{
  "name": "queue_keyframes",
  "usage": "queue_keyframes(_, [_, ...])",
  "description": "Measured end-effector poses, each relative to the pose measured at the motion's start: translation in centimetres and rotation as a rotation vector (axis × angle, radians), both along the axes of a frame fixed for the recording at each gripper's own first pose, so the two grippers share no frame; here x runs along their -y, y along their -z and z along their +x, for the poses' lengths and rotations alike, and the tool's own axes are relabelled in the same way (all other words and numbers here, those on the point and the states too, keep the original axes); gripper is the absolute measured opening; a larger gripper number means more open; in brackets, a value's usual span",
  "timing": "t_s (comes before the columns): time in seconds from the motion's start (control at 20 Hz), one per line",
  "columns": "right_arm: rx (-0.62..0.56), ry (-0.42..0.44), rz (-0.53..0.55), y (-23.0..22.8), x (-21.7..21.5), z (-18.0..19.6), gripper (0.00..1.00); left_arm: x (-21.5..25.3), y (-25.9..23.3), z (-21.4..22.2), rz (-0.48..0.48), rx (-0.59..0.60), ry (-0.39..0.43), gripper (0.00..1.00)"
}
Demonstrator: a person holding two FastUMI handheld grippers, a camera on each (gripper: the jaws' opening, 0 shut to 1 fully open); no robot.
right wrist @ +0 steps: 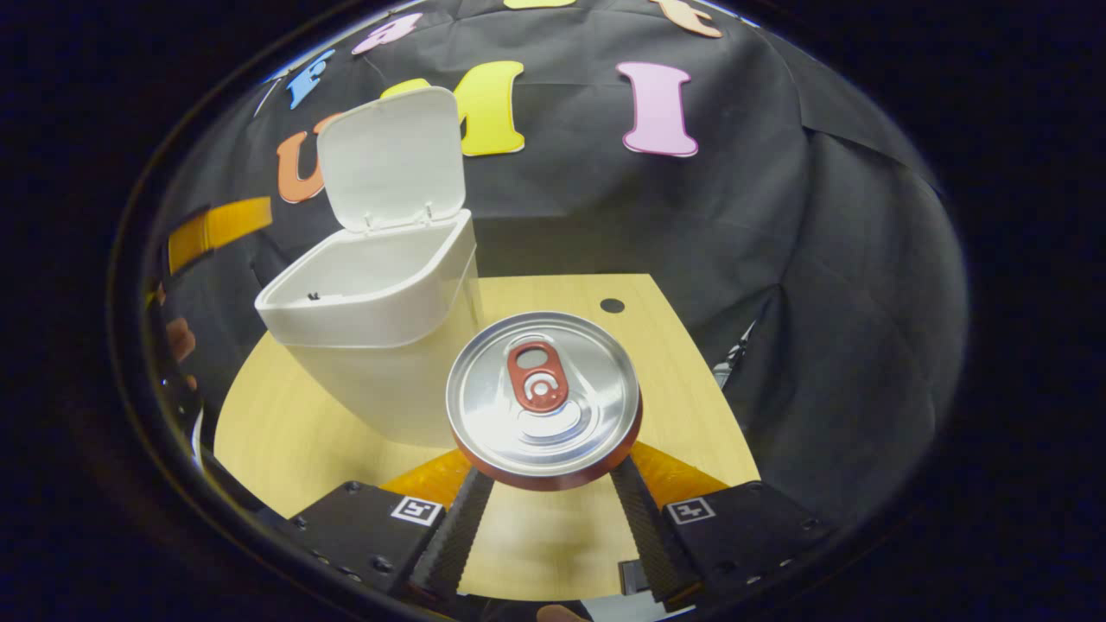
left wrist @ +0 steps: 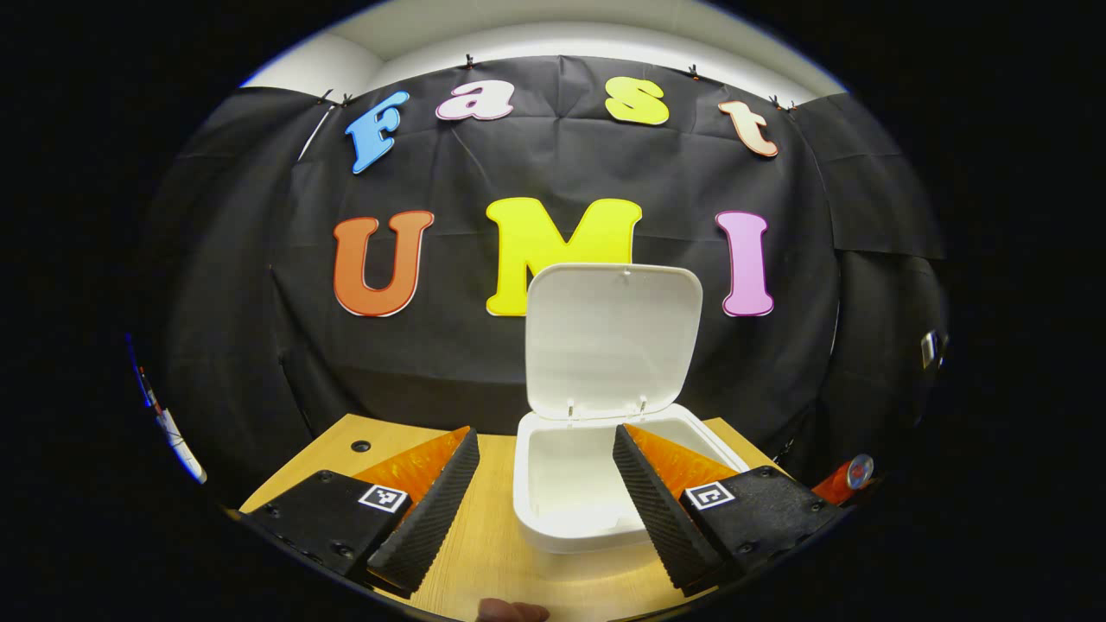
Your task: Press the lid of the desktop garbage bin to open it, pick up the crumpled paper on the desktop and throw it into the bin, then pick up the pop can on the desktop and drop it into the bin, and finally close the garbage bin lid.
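- The right hand-held gripper [right wrist: 544, 510] is clamped on a red aluminium pop can with a silver top and red pull tab [right wrist: 544, 399]; both fingers press against its sides just under the rim, and the can stands upright, seen from above.
- In the right gripper view the can sits just beside the white plastic desktop garbage bin [right wrist: 380, 345], to its right, over the light wooden worktop [right wrist: 285, 441].
- The bin's flat white hinged lid [right wrist: 393, 160] stands raised, tilted back at the rear edge, leaving the mouth uncovered.
- The left hand-held gripper [left wrist: 544, 510] is spread wide with nothing between its fingers; they frame the bin's near rim in the left gripper view.
- Seen from there, the bin's interior looks pale and bare as far as the view reaches; the bottom cannot be made out.
- A small dark round hole [right wrist: 612, 305] marks the worktop near its far edge.
- A fingertip [left wrist: 511, 612] shows at the lower edge of the left gripper view.
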State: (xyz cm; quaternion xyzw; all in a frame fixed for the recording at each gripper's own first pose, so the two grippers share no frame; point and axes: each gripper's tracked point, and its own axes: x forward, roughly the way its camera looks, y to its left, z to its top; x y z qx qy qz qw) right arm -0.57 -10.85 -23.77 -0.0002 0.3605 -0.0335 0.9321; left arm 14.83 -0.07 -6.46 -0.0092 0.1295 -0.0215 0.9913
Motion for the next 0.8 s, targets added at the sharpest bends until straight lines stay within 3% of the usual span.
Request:
queue_keyframes(0.25, [0.0, -0.034, -0.03, -3.3, 0.4, 1.2, 0.78, -3.2, 1.7, -4.1, 0.012, -0.026, -0.05, 1.0])
queue_keyframes(0.5, [0.043, -0.082, -0.029, -8.6, -0.4, 5.2, 0.78, -7.5, 2.5, -7.4, 0.011, -0.057, -0.164, 1.0])
queue_keyframes(0.8, [0.116, -0.215, -0.02, -13.3, -6.6, 10.0, 0.78, -12.9, 1.3, -10.6, 0.025, -0.055, -0.317, 1.0])
